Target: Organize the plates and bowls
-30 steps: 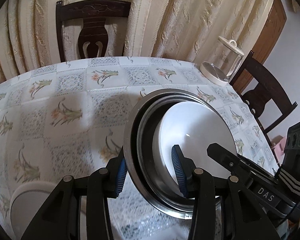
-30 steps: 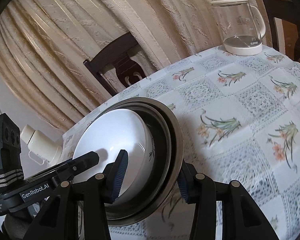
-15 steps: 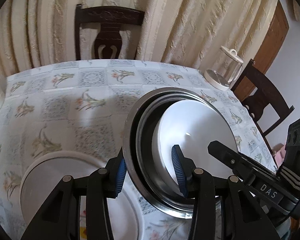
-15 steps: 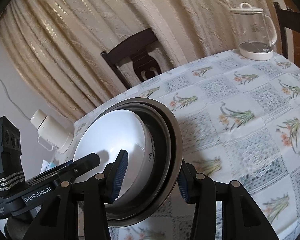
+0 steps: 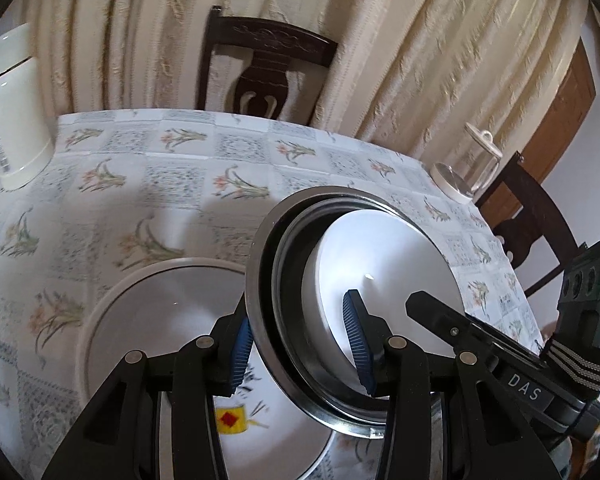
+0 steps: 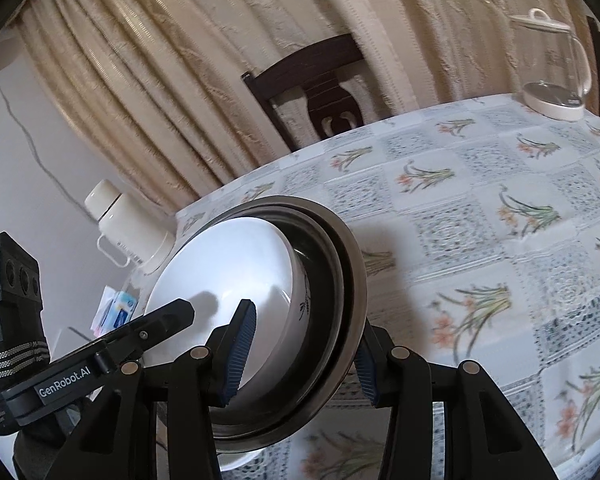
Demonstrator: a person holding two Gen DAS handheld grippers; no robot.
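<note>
Two grippers grip one stack, held tilted above the table [image 5: 140, 184]. My left gripper [image 5: 298, 344] clamps the steel bowls' [image 5: 260, 280] rim; below lies a white plate [image 5: 148, 320] near the front edge. My right gripper [image 6: 300, 356] clamps the opposite rim, white bowl [image 6: 228, 272] nested inside.

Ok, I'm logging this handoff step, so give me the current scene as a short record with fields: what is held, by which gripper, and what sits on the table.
held stack: white bowl nested inside steel bowls
left gripper: jaws shut on stack rim, near side
right gripper: jaws shut on stack rim, opposite side
stack pose: tilted, raised above the table
below stack: large white plate with a red and yellow mark
table: floral tablecloth
other items: glass kettle, white thermos
</note>
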